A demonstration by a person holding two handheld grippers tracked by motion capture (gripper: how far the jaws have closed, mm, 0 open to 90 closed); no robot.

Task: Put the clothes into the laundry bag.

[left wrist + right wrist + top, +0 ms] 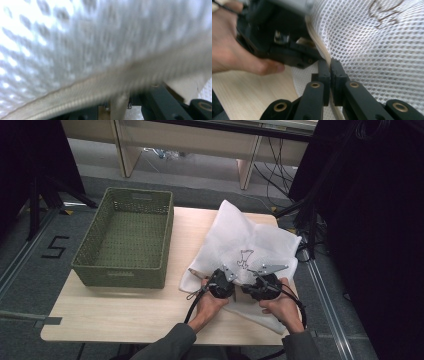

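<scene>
White mesh laundry bag point(245, 251) is light and floppy, so grip its stiffer zipper seam point(322, 50): right gripper point(330, 65) is clamped on it between its fingertips (left gripper point(223, 282) state unclear, seam draped just above).

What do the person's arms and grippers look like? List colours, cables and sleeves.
Both grippers, left gripper and right gripper, are black, each topped by a grey three-cornered plate and trailing a black cable. The jaws are black with brass-coloured pivot pins. The sleeves are grey-green.
</scene>
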